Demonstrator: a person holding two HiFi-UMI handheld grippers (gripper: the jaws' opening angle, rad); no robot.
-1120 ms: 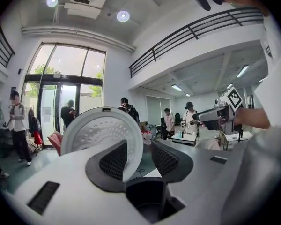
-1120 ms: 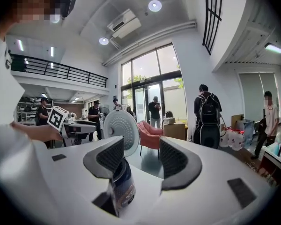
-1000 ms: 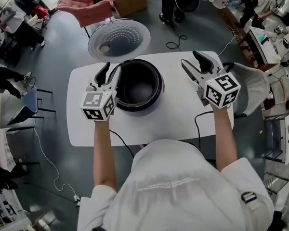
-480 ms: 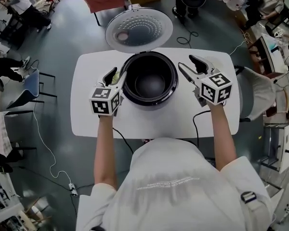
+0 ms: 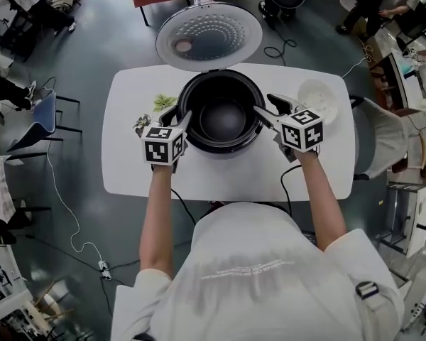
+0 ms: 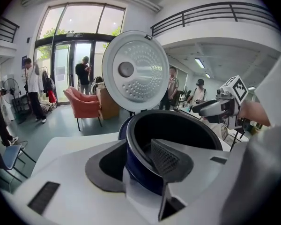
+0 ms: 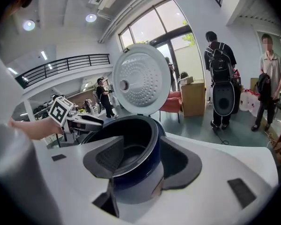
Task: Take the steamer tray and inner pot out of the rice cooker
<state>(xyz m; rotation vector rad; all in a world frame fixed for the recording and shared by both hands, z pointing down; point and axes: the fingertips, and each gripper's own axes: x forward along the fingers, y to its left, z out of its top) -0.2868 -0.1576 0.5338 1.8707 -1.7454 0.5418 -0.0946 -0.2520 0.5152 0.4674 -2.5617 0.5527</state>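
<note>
Inner pot: seated in the rice cooker, dark and with no contents visible. The cooker stands at the centre of the white desk, towards its far edge. The lid is swung fully back behind the cooker, its perforated inner face showing.

White round tray: lying on the desk to the right of the cooker, apart from it and just beyond the right gripper.

Left gripper: positioned at the left side of the cooker. Its jaws stand apart and straddle the wall, with one jaw inside the pot and one outside the dark blue body. A gap shows between the outer jaw and the cooker, so nothing is clamped.

Right gripper: positioned at the right side, mirroring the left. Its jaws are likewise spread, with one jaw inside the pot and the other outside the body. No pressure on the rim is visible.

Both grippers point forward and downward, each held by a bare forearm.

Green leafy pieces: lying on the desk left of the cooker, near the left gripper.

Black cable: running over the near edge of the desk below the right gripper.

Surroundings: grey floor, a blue chair to the left, and people standing farther off.
</note>
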